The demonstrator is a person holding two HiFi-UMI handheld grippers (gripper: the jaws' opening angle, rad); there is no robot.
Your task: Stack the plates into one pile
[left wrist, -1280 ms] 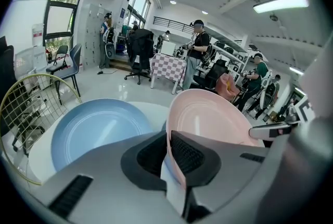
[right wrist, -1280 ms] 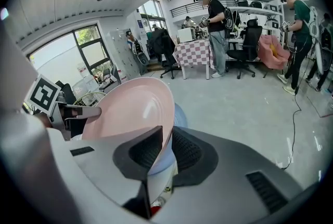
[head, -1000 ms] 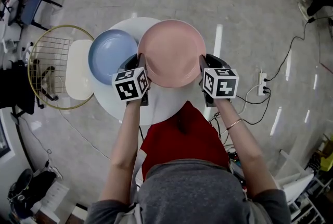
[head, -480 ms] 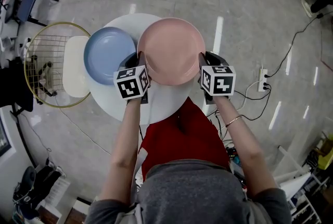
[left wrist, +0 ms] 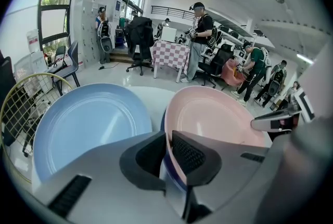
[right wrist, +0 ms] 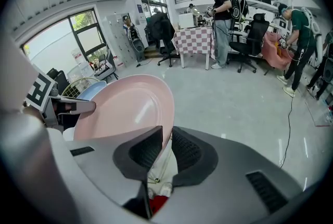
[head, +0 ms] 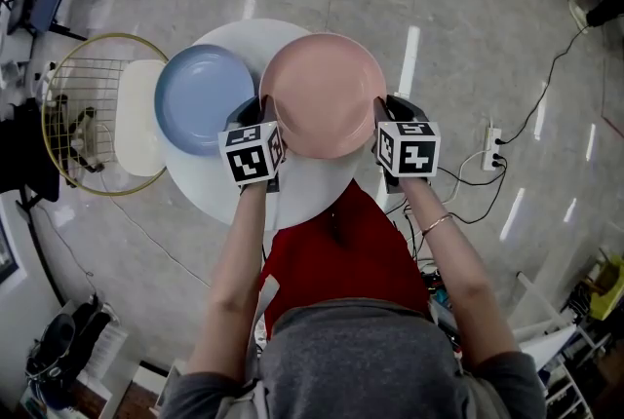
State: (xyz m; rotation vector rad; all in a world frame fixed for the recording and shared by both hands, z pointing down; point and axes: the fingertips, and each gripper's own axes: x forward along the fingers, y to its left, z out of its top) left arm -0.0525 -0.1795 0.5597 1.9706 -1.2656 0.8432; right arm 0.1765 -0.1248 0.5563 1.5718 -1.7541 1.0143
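Observation:
A pink plate (head: 322, 95) hangs over the right part of the round white table (head: 302, 188), gripped at two opposite rims. My left gripper (head: 261, 110) is shut on its left rim (left wrist: 218, 113); its jaws have just been opening a little, with the rim still between the pads. A darker bluish band shows under that rim. On the plate's right rim (right wrist: 125, 108) my right gripper (head: 380, 115) is shut. Flat on the left of the table lies a light blue plate (head: 200, 98), close beside the pink one (left wrist: 88, 124).
A gold wire chair (head: 83, 125) with a white cushion (head: 136, 130) stands against the table's left side. A power strip (head: 490, 157) and cables lie on the floor to the right. Several people stand far off near desks (left wrist: 200, 35).
Both grippers and the pink plate have sunk slightly toward the table. The blue plate lies where it was.

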